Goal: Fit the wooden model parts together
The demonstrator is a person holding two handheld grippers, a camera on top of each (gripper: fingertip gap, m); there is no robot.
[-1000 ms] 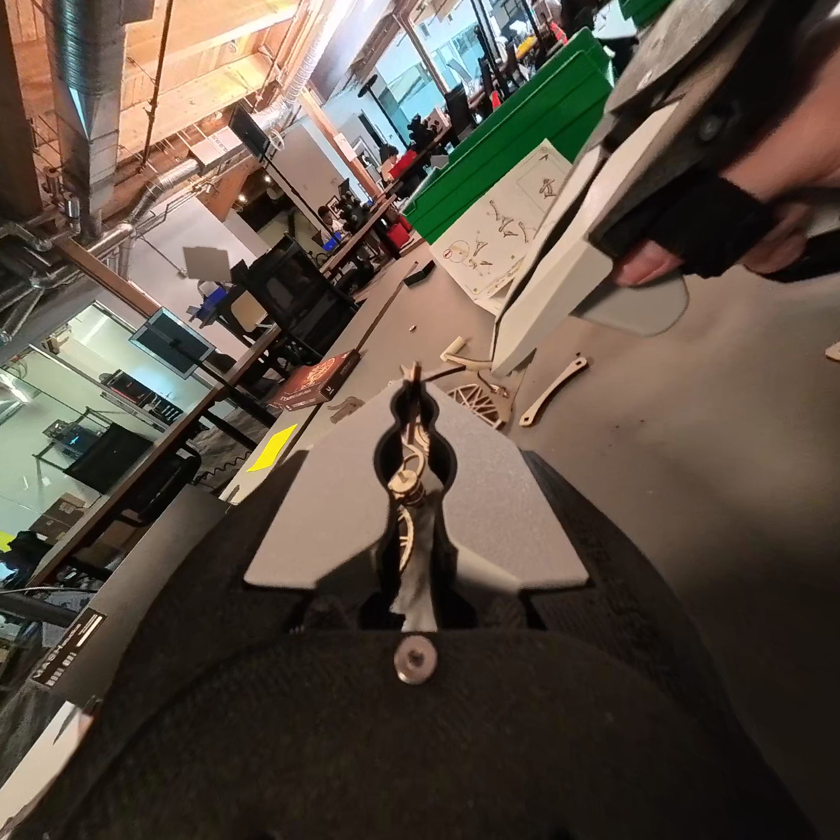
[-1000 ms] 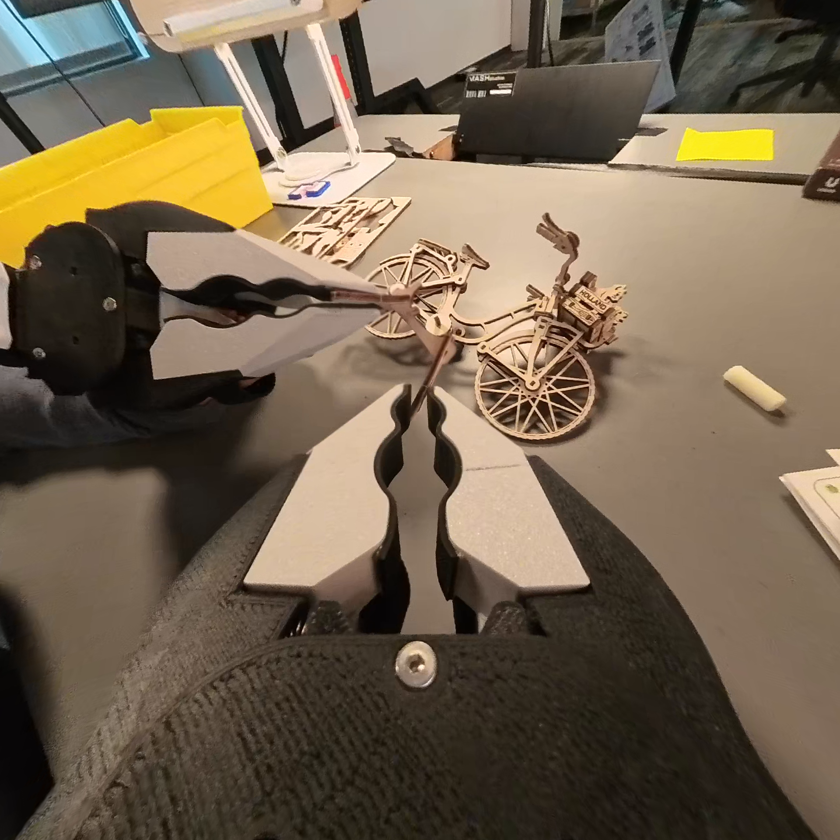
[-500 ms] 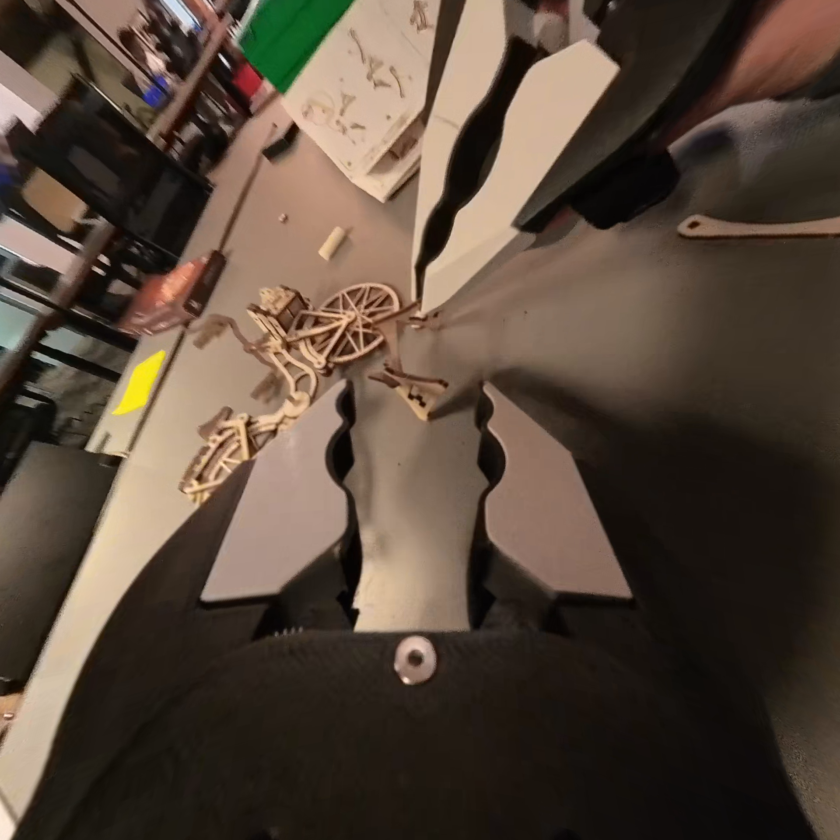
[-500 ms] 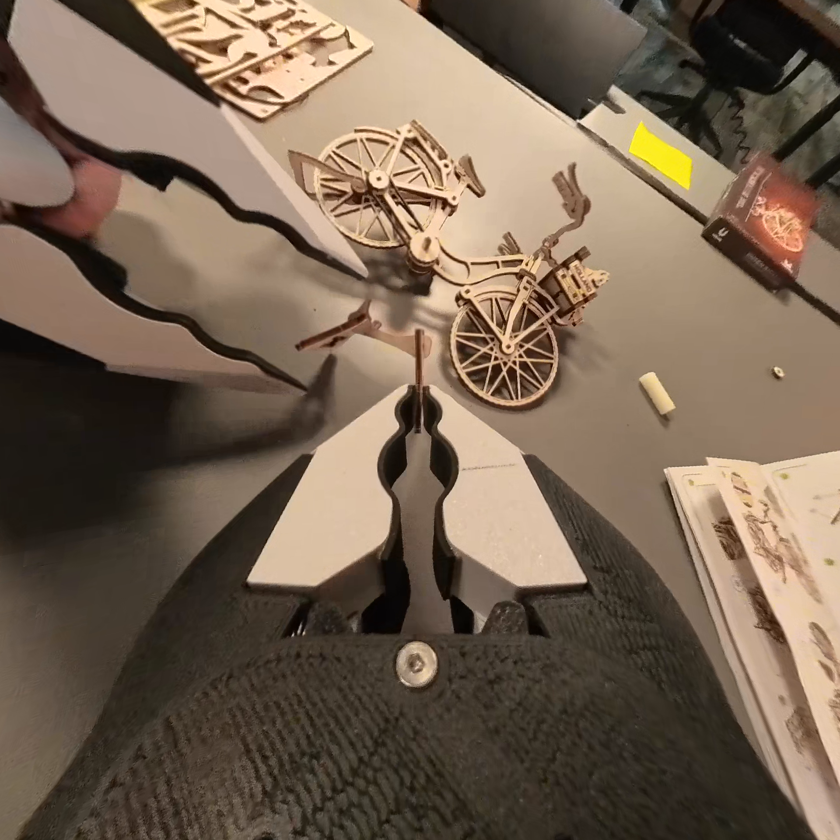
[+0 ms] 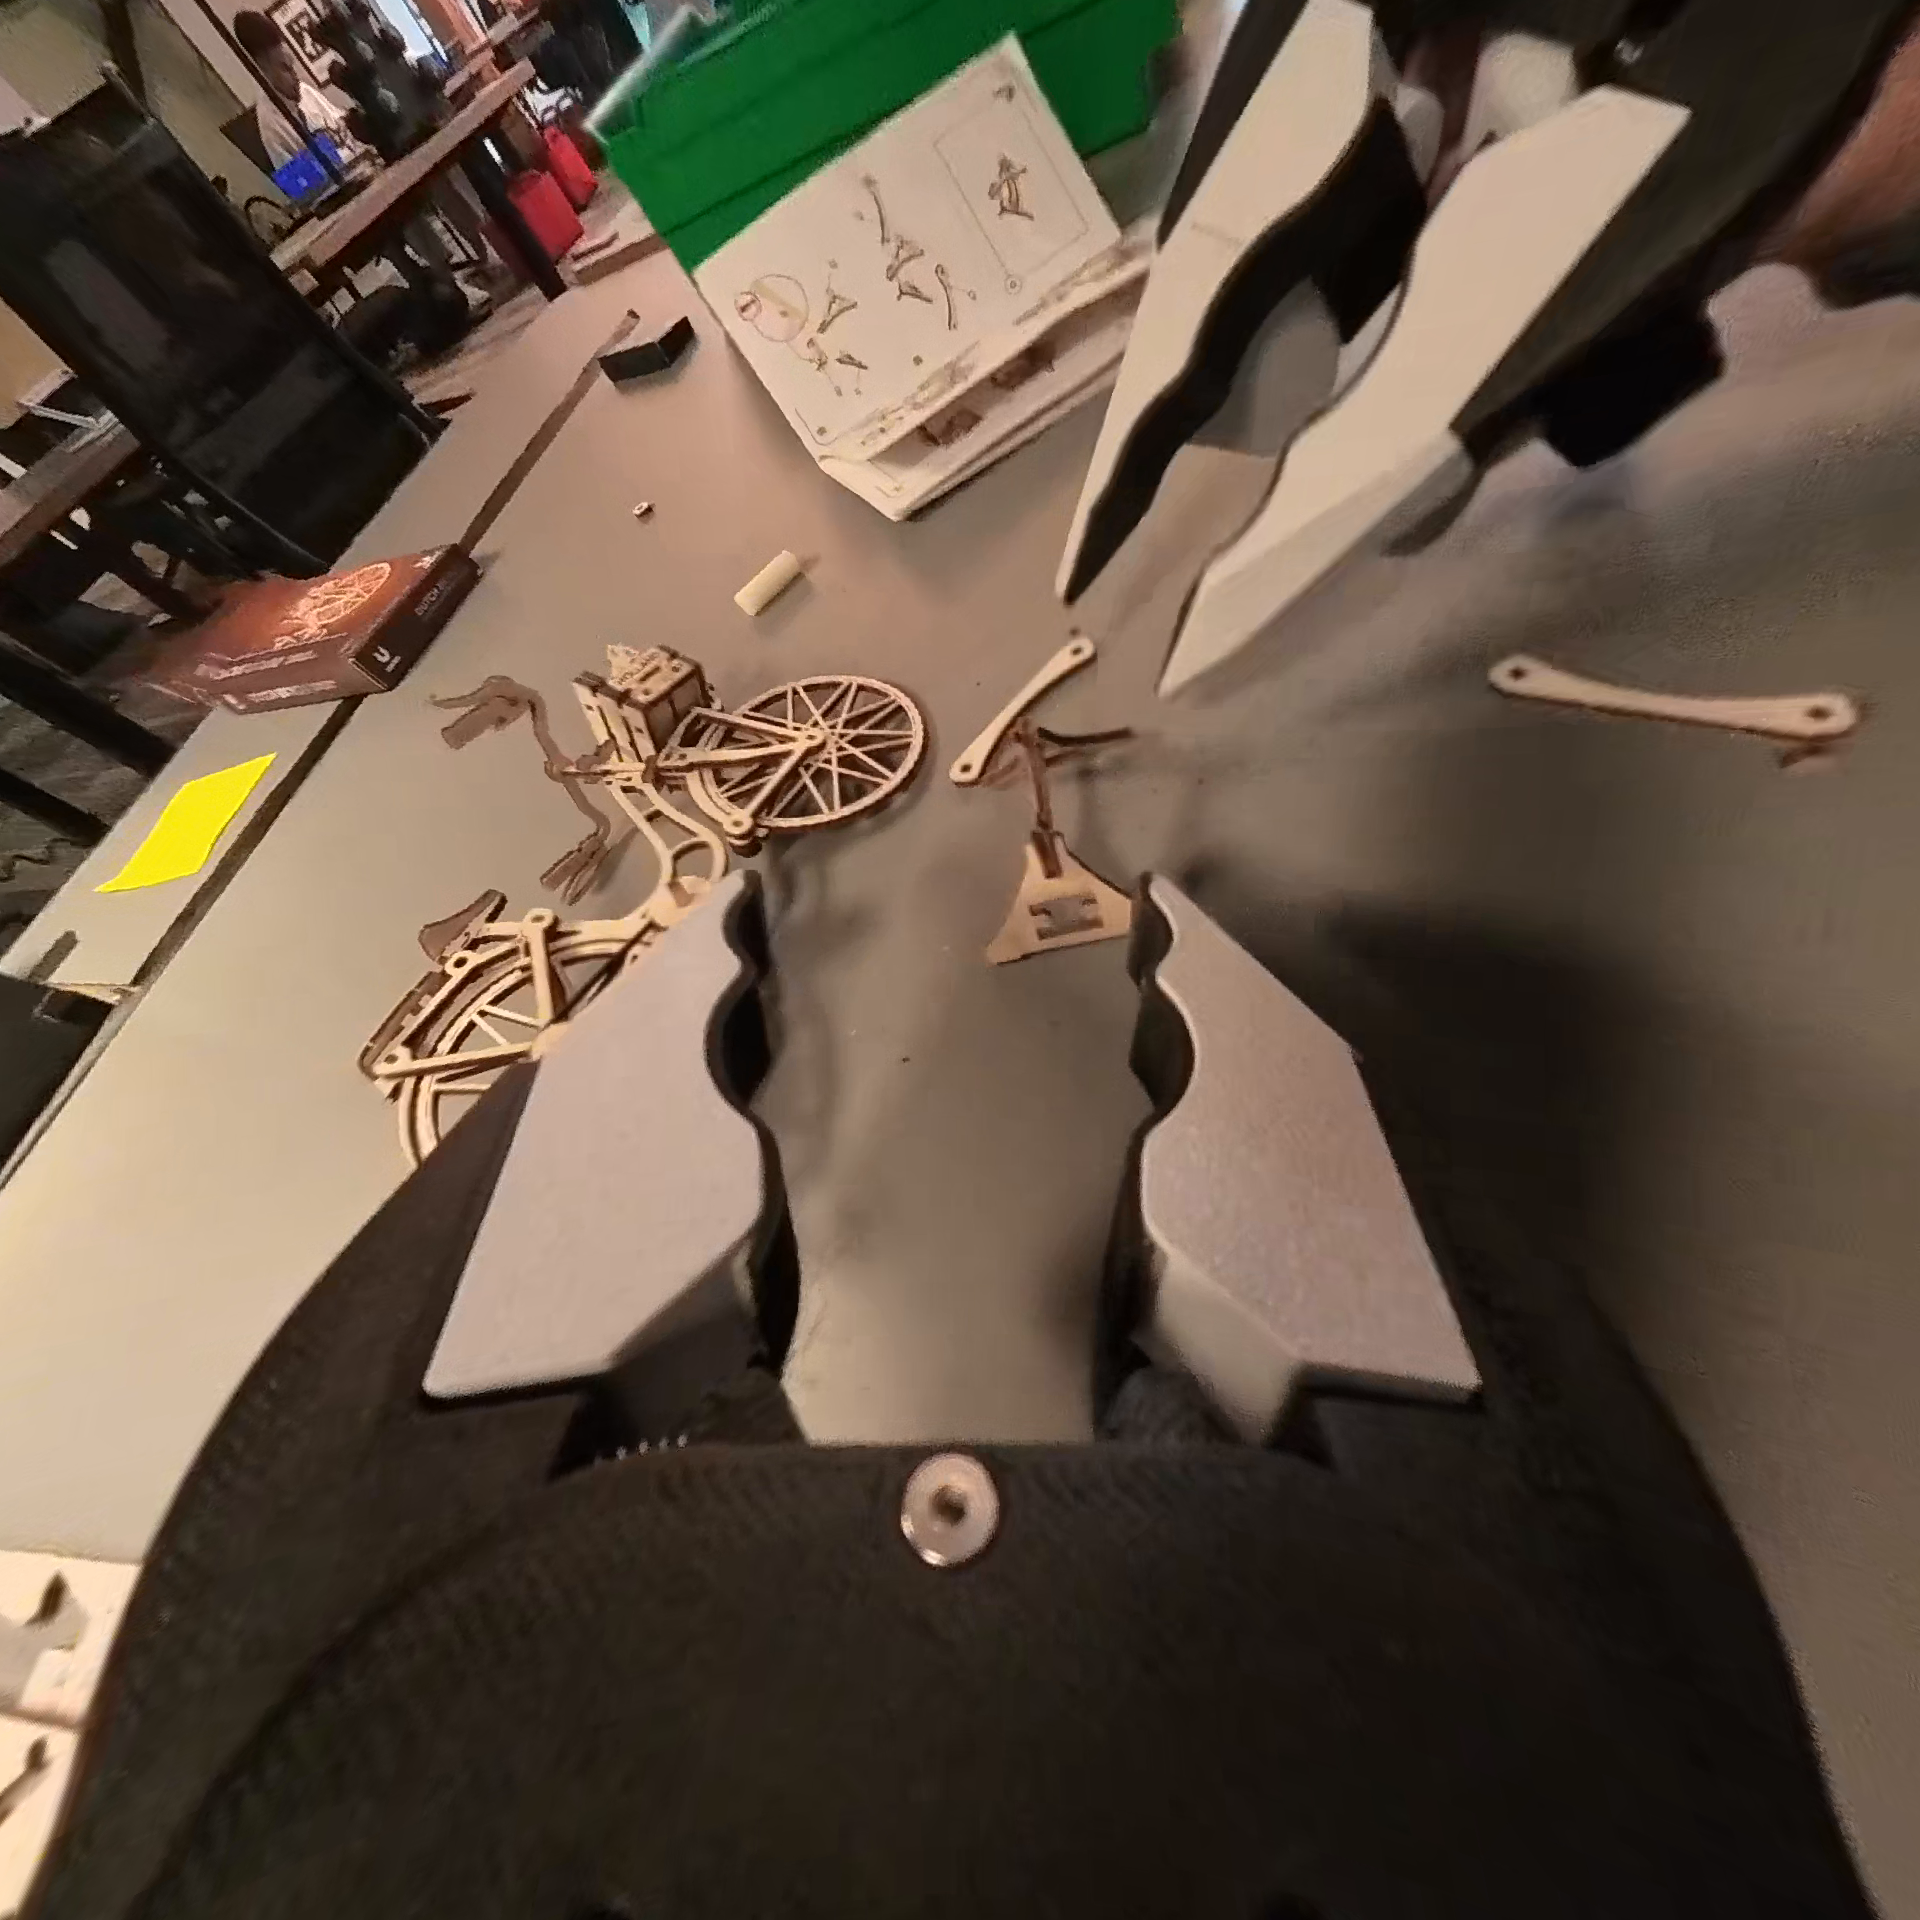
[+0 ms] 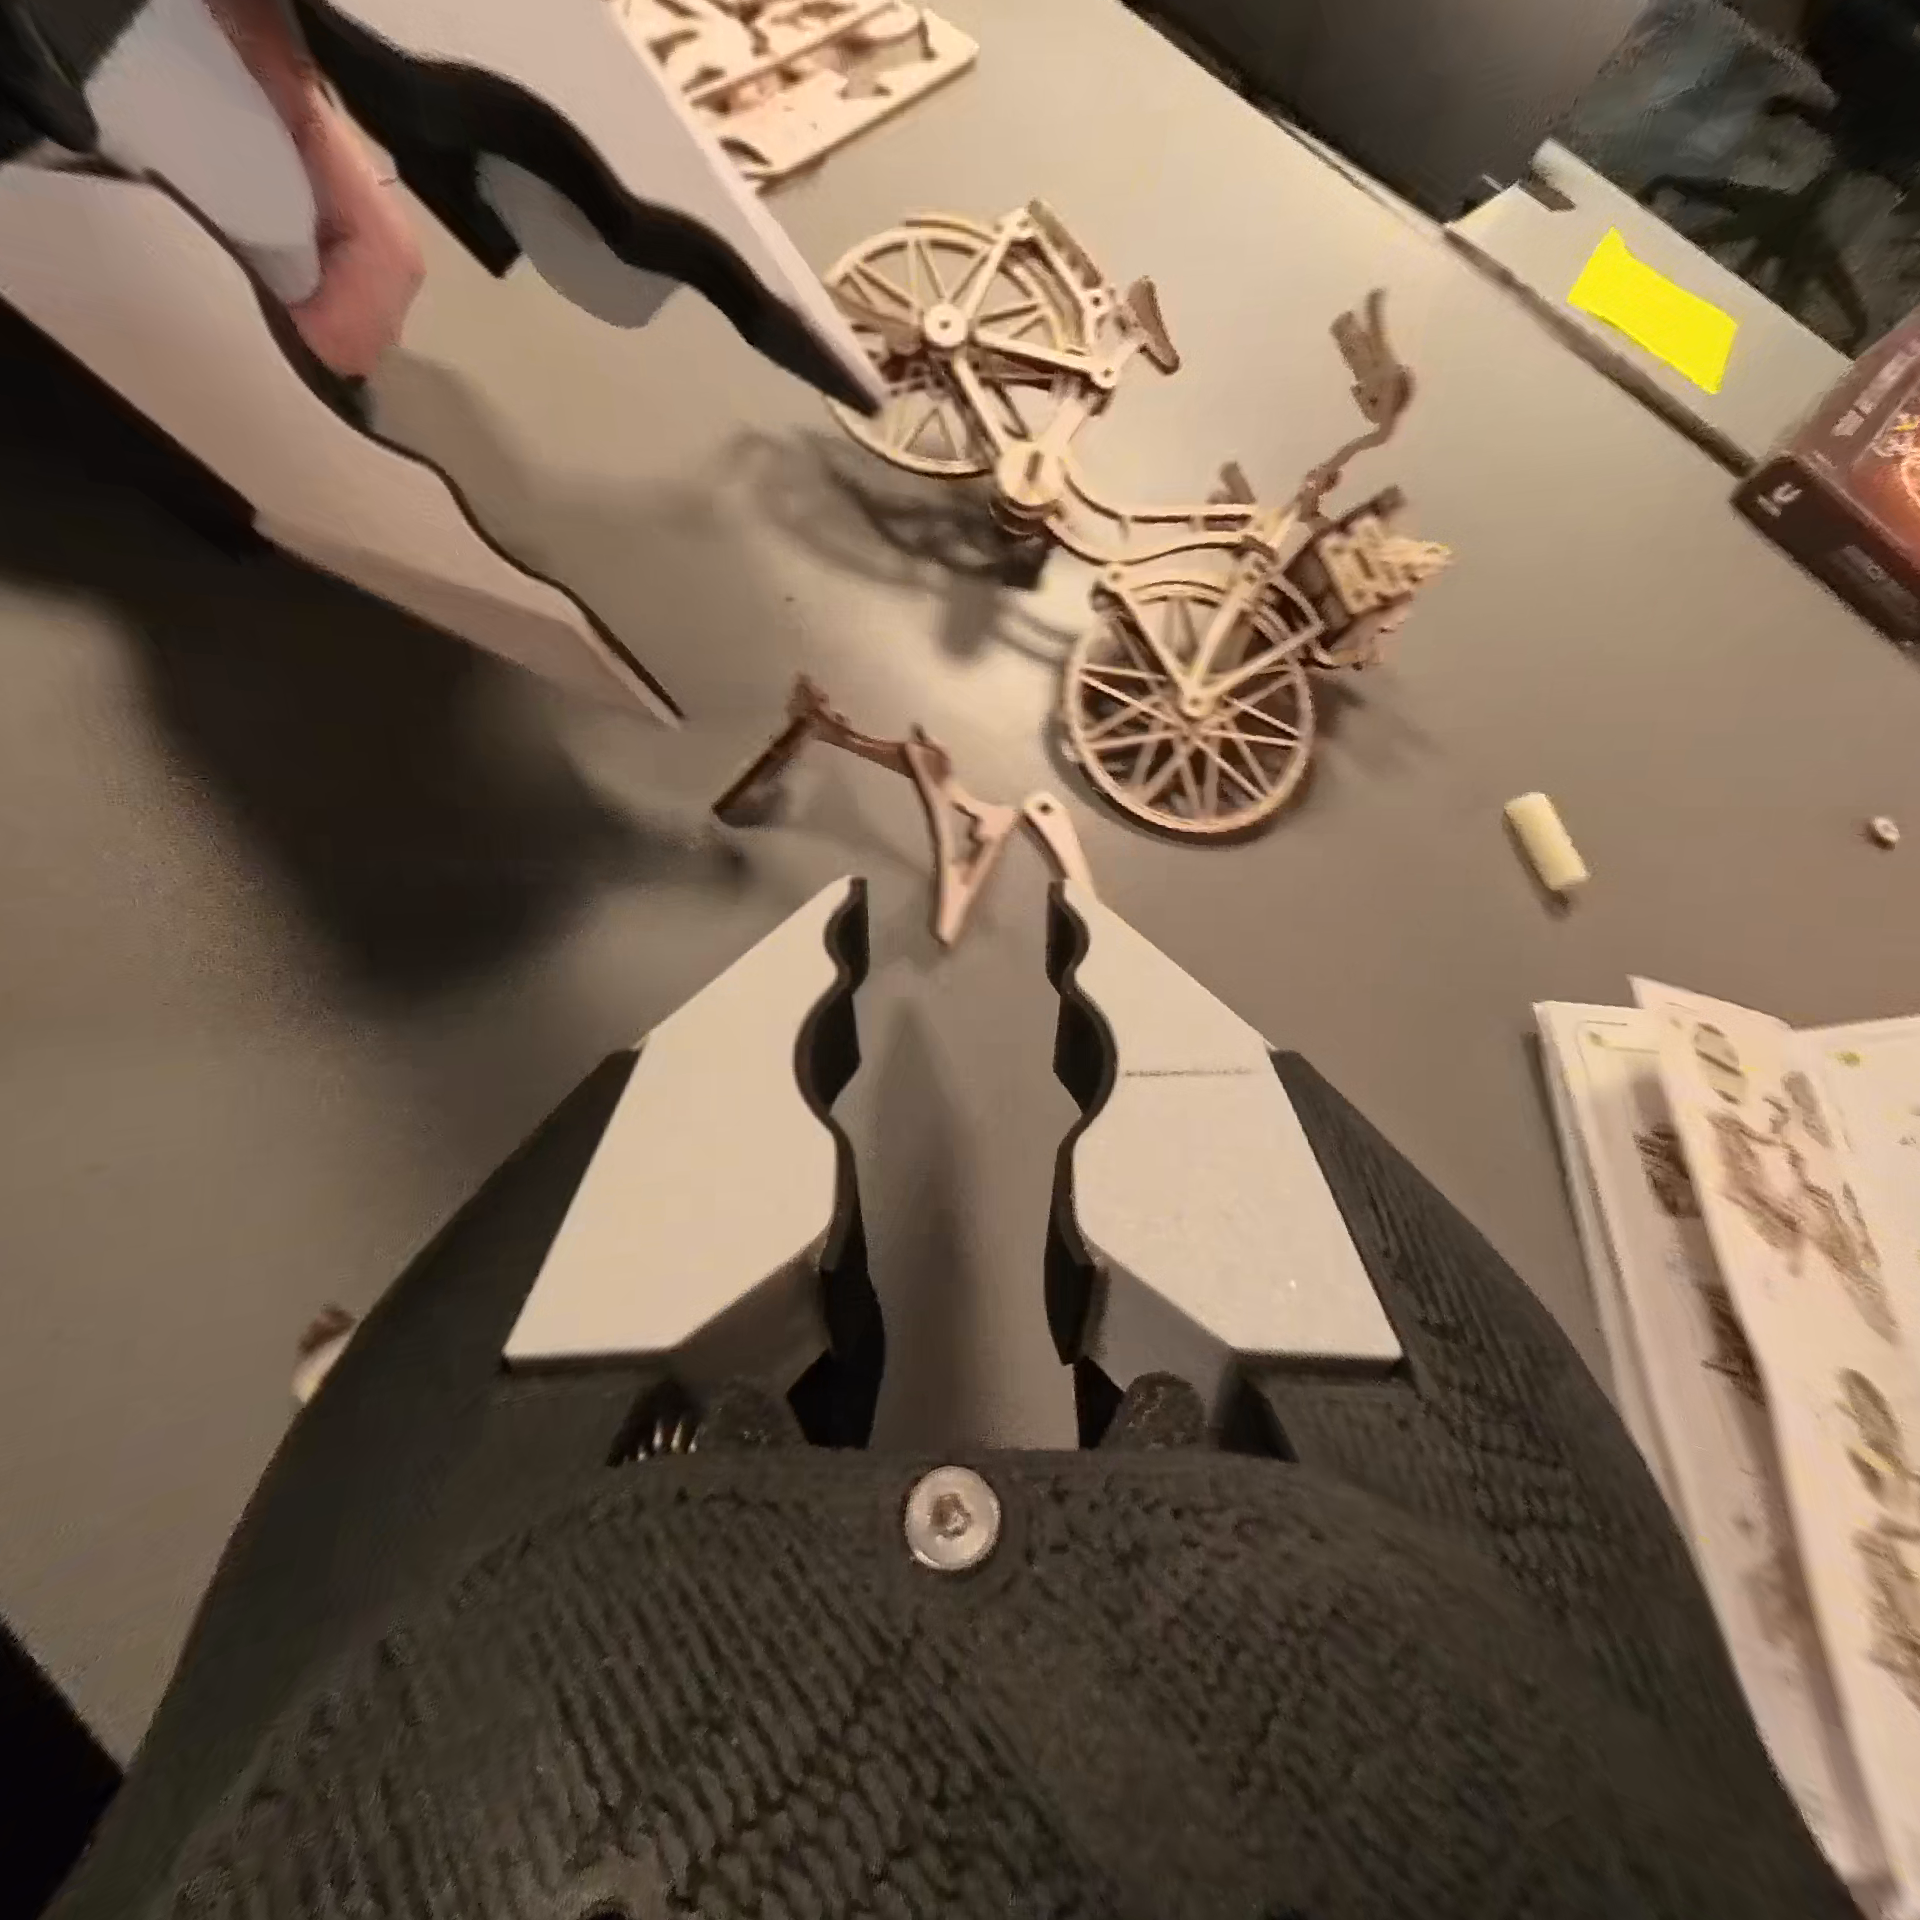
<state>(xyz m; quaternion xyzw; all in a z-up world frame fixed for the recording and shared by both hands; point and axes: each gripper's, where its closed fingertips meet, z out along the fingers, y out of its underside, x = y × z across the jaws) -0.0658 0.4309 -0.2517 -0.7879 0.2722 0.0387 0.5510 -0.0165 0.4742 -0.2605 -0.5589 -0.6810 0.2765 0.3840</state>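
The left gripper (image 5: pixel 945 894) is spread wide, nothing between its fingers, only bare grey table (image 5: pixel 1558 1039) showing through the gap. Just past its fingertips, at about 1 o'clock in the left wrist view, a small wooden sub-assembly (image 5: pixel 1055 883) lies on the table: a flat triangular piece with a thin curved arm running up from it. Its triangular end sits just beside the tip of the right-hand finger; whether the two touch I cannot tell.

The right gripper (image 6: pixel 954 899) is also open, though less widely, and holds nothing. In the right wrist view the same sub-assembly (image 6: pixel 914 790) lies just beyond its fingertips at 12 o'clock, apart from both fingers. A short wooden strut (image 6: pixel 1055 842) lies beside it at 1 o'clock, close to the tip of the right-hand finger.

The wooden bicycle model (image 6: pixel 1132 499) lies on its side further out, at 1 o'clock in the right wrist view and at 10 to 11 o'clock in the left wrist view (image 5: pixel 665 831). Another loose strut (image 5: pixel 1673 712) lies at 2 o'clock in the left wrist view, well apart from the rest. A pale cylinder (image 6: pixel 1546 854) lies at 2 o'clock from the right gripper, and instruction sheets (image 6: pixel 1766 1299) lie at 3 o'clock.
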